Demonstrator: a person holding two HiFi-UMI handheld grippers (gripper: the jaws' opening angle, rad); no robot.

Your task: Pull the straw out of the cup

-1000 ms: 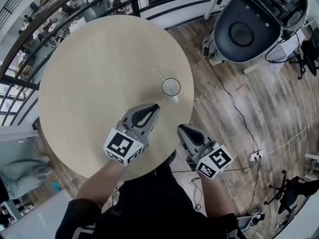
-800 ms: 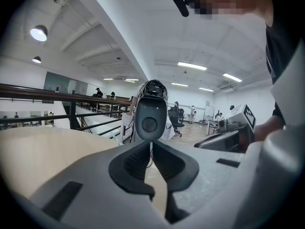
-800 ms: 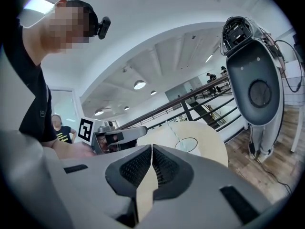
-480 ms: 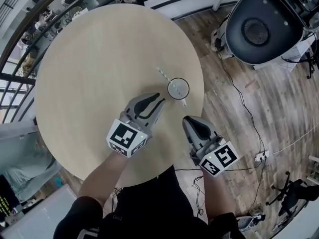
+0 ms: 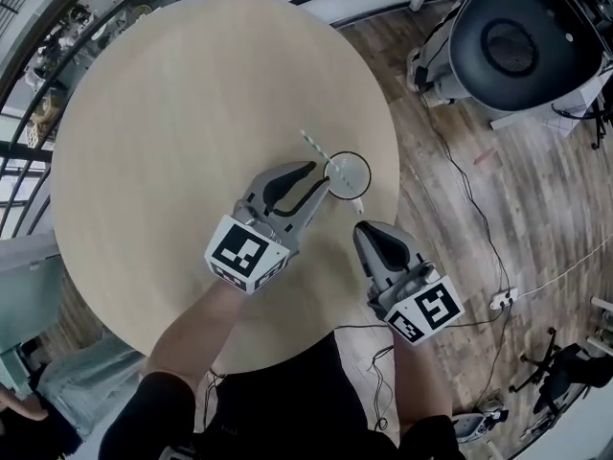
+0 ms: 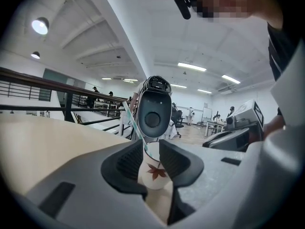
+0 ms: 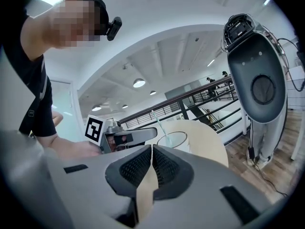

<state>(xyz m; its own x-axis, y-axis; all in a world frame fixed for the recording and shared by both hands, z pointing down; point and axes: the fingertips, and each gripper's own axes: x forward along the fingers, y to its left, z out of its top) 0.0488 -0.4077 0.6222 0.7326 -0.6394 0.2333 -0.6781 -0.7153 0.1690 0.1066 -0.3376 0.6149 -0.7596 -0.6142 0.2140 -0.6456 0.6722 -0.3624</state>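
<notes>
A white cup [image 5: 347,173] with a red leaf print [image 6: 153,171] stands near the right edge of the round wooden table [image 5: 172,123]. A pale striped straw [image 5: 312,144] leans out of it to the upper left. My left gripper [image 5: 321,177] is right at the cup's near left side. Its jaws are opening, and the cup shows in the gap just past the tips [image 6: 151,151], with no pad pressing on it. My right gripper [image 5: 362,226] is shut and empty, a little short of the cup [image 7: 172,140], at the table's edge.
A big grey machine with a dark round panel [image 5: 517,41] stands on the wood floor beyond the table's right side. Cables [image 5: 460,209] and a power strip [image 5: 493,300] lie on that floor. A dark railing [image 5: 29,151] runs behind the table.
Both grippers have moved forward and down toward the cup. The left gripper's jaws, shut a second ago, now stand apart at the cup.
</notes>
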